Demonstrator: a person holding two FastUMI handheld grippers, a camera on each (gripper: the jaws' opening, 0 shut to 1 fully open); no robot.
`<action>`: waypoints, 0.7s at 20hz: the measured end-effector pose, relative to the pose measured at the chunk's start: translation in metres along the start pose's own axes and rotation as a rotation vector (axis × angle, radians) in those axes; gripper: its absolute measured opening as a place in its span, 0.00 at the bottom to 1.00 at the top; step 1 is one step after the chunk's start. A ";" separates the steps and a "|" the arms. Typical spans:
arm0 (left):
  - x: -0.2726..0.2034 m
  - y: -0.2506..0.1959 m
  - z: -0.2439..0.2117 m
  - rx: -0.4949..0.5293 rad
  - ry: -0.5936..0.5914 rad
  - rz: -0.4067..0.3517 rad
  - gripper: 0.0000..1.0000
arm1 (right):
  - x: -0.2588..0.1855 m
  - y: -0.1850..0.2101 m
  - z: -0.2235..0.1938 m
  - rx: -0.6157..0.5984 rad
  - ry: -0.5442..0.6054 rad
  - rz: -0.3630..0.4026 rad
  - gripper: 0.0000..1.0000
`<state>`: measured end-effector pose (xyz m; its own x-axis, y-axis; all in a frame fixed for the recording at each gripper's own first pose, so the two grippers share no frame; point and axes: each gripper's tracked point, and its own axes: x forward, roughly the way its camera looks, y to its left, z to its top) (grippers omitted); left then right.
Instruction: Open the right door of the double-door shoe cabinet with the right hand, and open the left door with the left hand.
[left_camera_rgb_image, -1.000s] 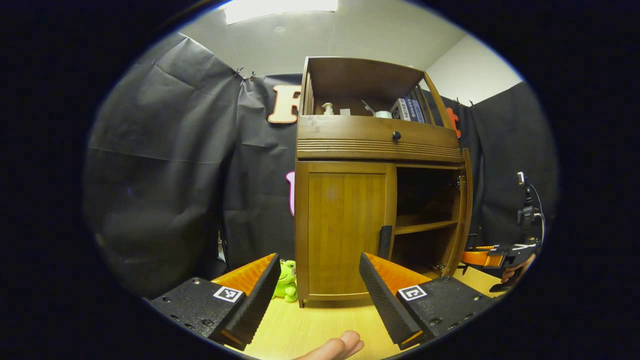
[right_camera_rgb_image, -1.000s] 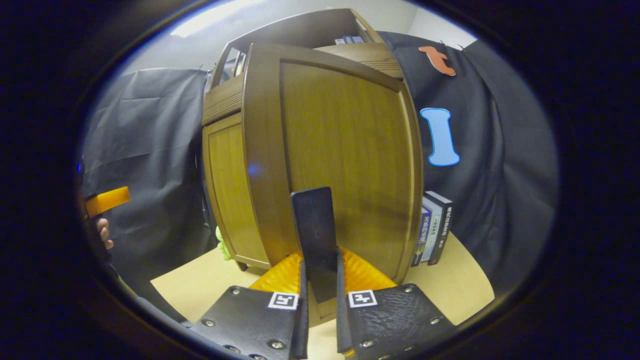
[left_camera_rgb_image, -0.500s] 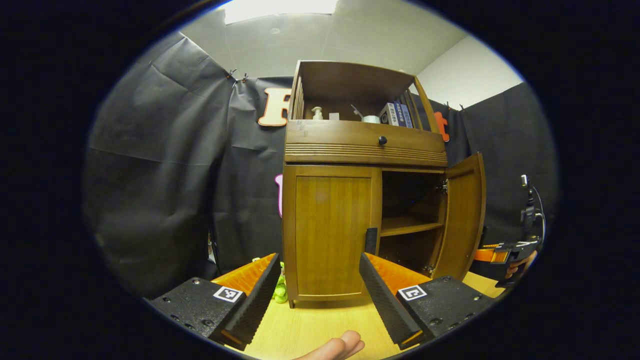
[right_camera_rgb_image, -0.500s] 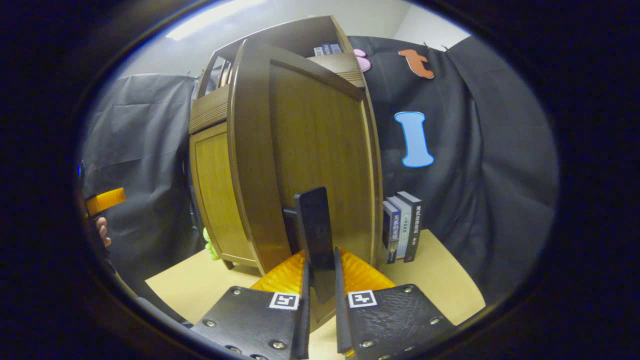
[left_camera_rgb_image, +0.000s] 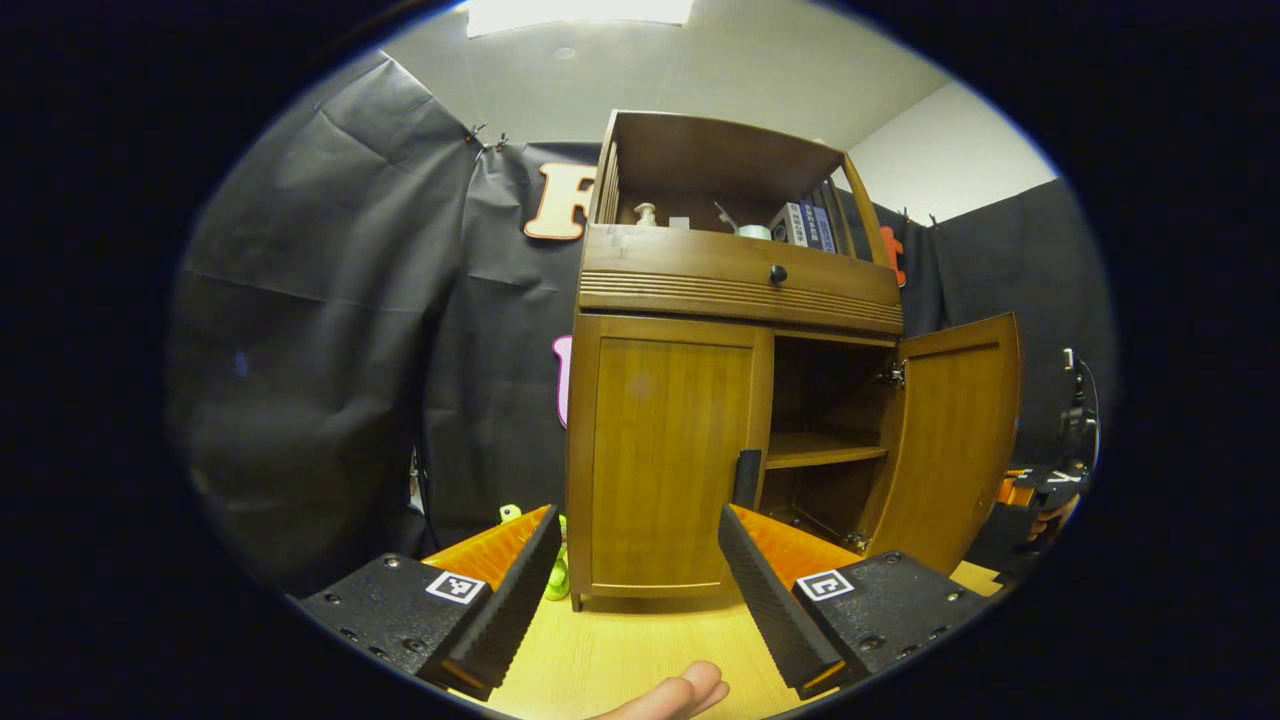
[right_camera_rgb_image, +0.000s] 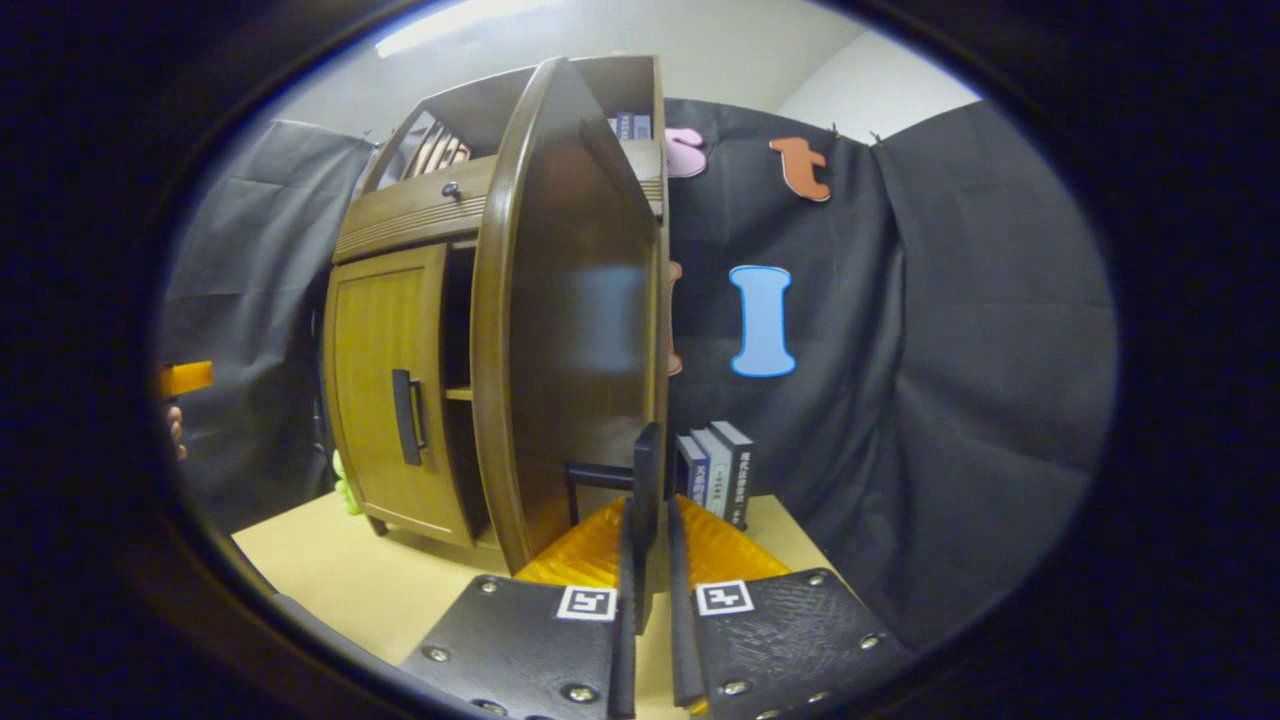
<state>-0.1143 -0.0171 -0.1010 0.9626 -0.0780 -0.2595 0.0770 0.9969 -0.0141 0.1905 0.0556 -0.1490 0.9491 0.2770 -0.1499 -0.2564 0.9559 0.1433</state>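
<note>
Left gripper (left_camera_rgb_image: 630, 590): fingers wide, empty, near the shut left door (left_camera_rgb_image: 665, 460); its handle (left_camera_rgb_image: 747, 478) could be missed.
Right gripper (right_camera_rgb_image: 645, 640): clamped narrow on right door handle (right_camera_rgb_image: 645, 500); right door (right_camera_rgb_image: 575, 330) swung far open, overswing may strain hinges.

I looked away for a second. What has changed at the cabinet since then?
The right door has swung further out, pulled by the right tongs, which stay shut on its handle. The left door stays closed, and the left tongs stay open in front of it.
</note>
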 end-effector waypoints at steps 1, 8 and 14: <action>0.000 -0.001 -0.003 0.006 0.006 -0.002 0.97 | 0.000 -0.002 0.001 0.018 -0.003 0.001 0.15; 0.011 -0.011 -0.023 0.002 0.043 -0.025 0.98 | 0.005 -0.010 0.002 0.041 -0.030 -0.011 0.25; 0.026 -0.018 -0.037 0.020 0.060 -0.044 0.97 | 0.003 -0.024 0.001 0.055 -0.037 -0.049 0.51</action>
<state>-0.1002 -0.0366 -0.1437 0.9409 -0.1203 -0.3165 0.1243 0.9922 -0.0077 0.2000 0.0332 -0.1516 0.9665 0.2255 -0.1222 -0.2001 0.9610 0.1907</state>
